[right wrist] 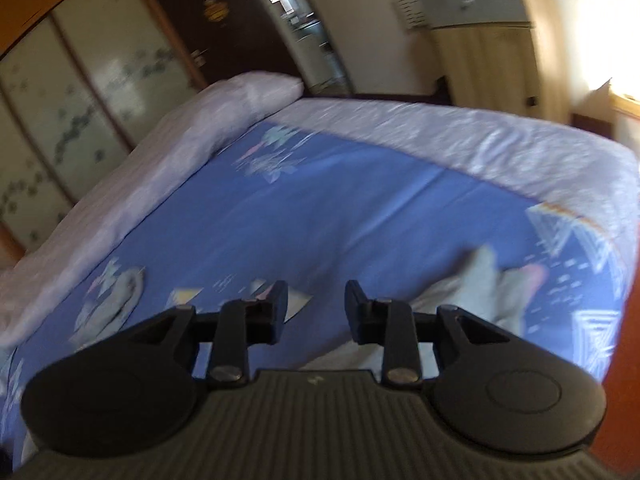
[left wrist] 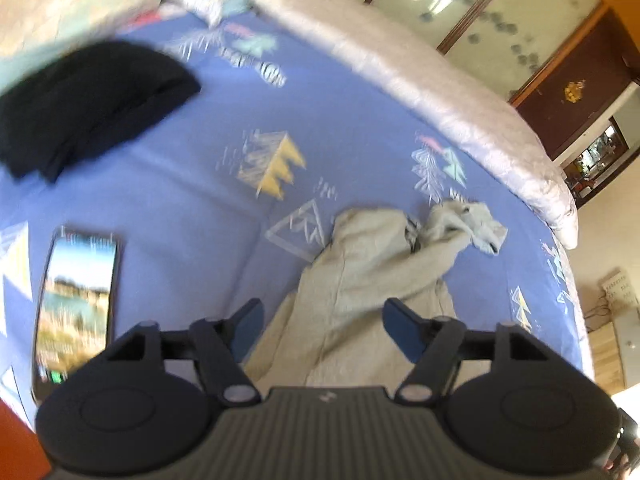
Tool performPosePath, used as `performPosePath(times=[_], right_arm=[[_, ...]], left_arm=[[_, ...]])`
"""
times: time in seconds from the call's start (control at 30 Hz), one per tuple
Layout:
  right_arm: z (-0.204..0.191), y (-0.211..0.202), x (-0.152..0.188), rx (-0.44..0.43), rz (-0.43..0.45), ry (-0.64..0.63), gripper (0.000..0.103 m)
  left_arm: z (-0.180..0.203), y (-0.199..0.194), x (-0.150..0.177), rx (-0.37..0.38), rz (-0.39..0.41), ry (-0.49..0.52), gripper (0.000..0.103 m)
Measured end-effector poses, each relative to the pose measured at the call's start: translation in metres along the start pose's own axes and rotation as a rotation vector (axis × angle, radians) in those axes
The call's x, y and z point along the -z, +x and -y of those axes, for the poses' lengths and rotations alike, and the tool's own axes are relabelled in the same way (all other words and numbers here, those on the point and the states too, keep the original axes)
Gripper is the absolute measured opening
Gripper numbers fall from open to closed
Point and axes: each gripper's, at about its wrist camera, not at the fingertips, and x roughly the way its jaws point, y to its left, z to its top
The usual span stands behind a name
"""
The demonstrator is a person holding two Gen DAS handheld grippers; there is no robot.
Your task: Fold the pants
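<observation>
Directly under my left claw (left wrist: 322, 324) lie the pants (left wrist: 360, 280), light grey, rumpled on the blue bed sheet (left wrist: 200, 184). Left claw: released, fingers spread wide, nothing between them; the cloth shows through the gap, whether touching I cannot tell. Right claw (right wrist: 316, 304): also released, fingers parted, nothing held.

Position of the pants: their long axis runs away from the left claw, near end beneath the fingers, far end ahead and to the right, where the two legs split and finish in a crumpled bunch. No fold is visible; I judge the task at its start. In the right wrist view the pants (right wrist: 480, 292) lie low and to the right of the fingers, partly hidden behind the claw body, blurred.

Finding: the left claw is the nearer one and is lined up along the garment. The right claw must swing rightward and down to reach cloth.

Surroundings: a phone (left wrist: 76, 304) with lit screen lies on the sheet, left of the left claw, well apart from the pants. A black garment (left wrist: 88, 104) sits far left. A pale quilt (left wrist: 440, 92) borders the sheet. Both views are motion-blurred.
</observation>
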Motion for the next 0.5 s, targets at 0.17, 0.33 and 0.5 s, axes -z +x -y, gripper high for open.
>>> performPosePath(times=[0.17, 0.33, 0.5], right_arm=[[-0.104, 0.034, 0.083, -0.242, -0.225, -0.207, 0.035], [-0.181, 0.048, 0.155, -0.388, -0.423, -0.303, 0.035], [-0.2, 0.047, 0.17, -0.391, -0.445, -0.43, 0.035]], left_arm=[[0.005, 0.033, -0.015, -0.038, -0.026, 0.019, 0.077], [0.0, 0.113, -0.029, -0.063, -0.076, 0.006, 0.09], [-0.003, 0.181, -0.018, 0.014, -0.224, -0.14, 0.034]])
